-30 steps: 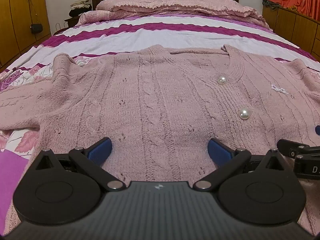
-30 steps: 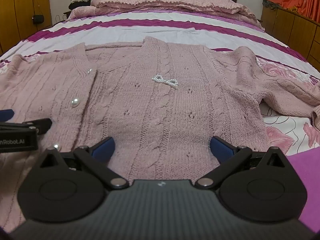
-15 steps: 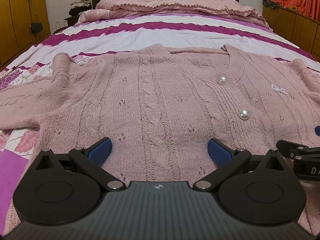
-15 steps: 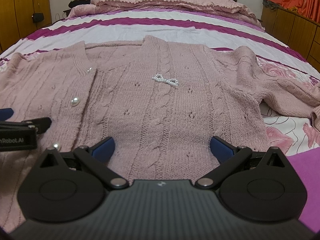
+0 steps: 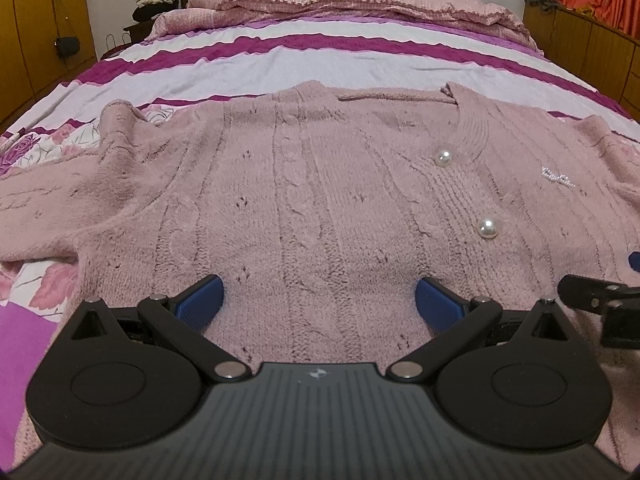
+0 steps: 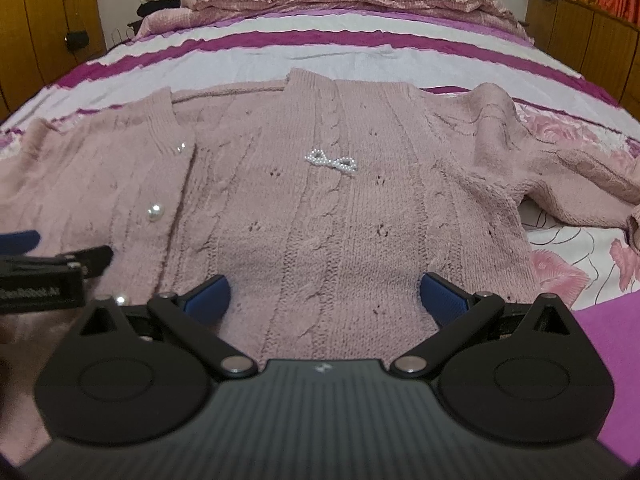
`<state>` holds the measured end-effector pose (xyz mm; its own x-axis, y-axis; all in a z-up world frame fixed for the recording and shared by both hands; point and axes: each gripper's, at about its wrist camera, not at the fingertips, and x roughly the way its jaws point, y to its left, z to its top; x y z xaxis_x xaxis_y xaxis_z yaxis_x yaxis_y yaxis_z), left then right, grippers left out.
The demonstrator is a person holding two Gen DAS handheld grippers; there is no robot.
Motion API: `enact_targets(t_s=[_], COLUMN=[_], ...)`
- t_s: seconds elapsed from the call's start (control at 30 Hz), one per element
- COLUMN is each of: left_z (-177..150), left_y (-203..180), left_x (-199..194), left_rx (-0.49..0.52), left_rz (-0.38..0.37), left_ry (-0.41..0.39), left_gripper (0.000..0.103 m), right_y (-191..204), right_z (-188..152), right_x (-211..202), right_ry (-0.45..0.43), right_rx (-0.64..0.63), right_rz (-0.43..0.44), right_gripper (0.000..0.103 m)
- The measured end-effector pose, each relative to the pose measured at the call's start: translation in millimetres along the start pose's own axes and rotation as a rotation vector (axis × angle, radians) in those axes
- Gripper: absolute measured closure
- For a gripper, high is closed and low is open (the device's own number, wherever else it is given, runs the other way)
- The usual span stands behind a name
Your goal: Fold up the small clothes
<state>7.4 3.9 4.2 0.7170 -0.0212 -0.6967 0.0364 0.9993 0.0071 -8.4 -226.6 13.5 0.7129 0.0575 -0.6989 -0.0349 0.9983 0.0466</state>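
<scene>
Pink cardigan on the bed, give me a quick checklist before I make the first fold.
1. Cardigan body spread flat on the bed: ok.
2. Left gripper open, nothing held: ok.
3. Right gripper open, nothing held: ok.
4. Left sleeve laid out straight: cannot tell, it runs out of view.
5. Right sleeve smooth: not ok, bunched and bent.
6. Pearl buttons fastened: cannot tell.
</scene>
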Motion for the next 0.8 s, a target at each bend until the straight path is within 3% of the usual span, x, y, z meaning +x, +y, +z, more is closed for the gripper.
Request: enact_targets(t_s=[0.13, 0.3, 0.57, 0.8], left_z=[7, 17, 30, 32], left_y=[4, 4, -7, -23], left_x=[-11, -30, -55, -61], left_rx=[-0.016, -0.003, -0.015, 0.029], left_rz=[-0.018, 0.008, -0.028, -0.014], left_ry=[0.001, -0.039, -0.061, -0.071], left_gripper=[0.000, 0.000, 0.000, 0.000], right_y=[-12, -33, -96, -156], right_z=[6, 11, 14, 20], right_x=[-16, -41, -52, -45], right_ry=[-0.019, -0.086, -0.131, -0.167], right_rx=[0.030, 0.007, 0.077, 0.115], right_rz=[0.067, 0.047, -0.082, -0.225], right_gripper=[0.000, 0.000, 0.000, 0.000])
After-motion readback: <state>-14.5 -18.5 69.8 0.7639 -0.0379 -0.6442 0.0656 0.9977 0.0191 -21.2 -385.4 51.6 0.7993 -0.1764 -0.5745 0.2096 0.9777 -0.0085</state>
